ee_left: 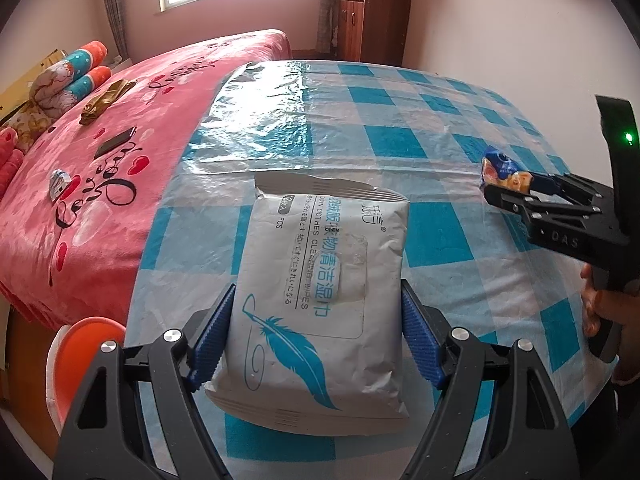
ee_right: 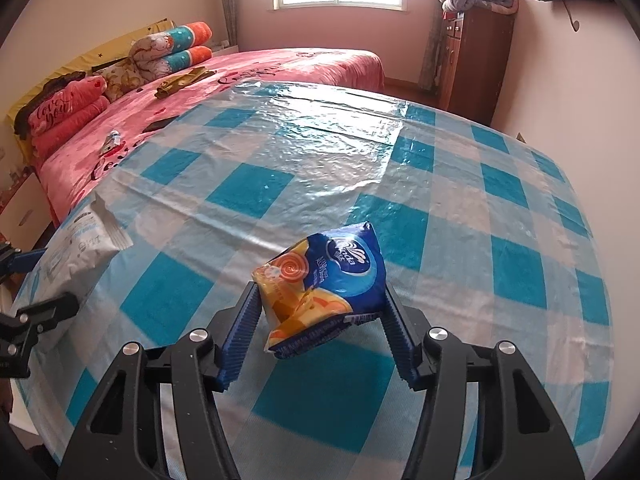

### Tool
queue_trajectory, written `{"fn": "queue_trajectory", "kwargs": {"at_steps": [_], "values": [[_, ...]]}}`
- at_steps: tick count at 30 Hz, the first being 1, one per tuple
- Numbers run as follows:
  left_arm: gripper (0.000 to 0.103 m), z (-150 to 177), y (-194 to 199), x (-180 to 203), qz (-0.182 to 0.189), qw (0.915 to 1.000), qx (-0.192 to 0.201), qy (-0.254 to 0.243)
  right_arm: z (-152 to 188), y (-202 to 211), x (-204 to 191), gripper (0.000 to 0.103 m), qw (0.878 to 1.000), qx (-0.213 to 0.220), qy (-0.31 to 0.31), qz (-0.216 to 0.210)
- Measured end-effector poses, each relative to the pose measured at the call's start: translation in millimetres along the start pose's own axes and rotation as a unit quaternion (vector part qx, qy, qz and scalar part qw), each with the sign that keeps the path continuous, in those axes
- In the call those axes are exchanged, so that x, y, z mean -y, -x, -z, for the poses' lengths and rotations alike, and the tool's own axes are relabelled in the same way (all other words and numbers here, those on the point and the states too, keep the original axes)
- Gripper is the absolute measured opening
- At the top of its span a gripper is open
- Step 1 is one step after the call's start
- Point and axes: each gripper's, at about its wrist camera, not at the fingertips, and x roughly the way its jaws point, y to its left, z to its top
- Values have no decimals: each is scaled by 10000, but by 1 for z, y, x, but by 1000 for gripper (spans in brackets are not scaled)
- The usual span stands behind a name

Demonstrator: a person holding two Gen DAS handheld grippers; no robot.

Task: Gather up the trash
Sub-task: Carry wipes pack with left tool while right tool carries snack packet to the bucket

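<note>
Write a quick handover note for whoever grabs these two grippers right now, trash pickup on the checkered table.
Left gripper: fingers on both sides of the white wet wipes pack, which looks gripped at the table's near edge; I cannot tell if it is lifted.
Right gripper: shut on the blue and orange tissue packet, held tilted above the checkered tablecloth.
Done: both pieces on the table are in the grippers.
Left: no bin or bag shows in either view, so find one and drop both in. A small crumpled wrapper and a phone lie on the pink bed; check the wrapper.
</note>
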Motion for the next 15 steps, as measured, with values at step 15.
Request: {"fn": "queue_trajectory", "kwargs": {"at_steps": [15], "values": [[78, 4, 24, -5, -77, 9997, 215, 57, 22, 27, -16, 60, 9995, 161, -186, -177]]}}
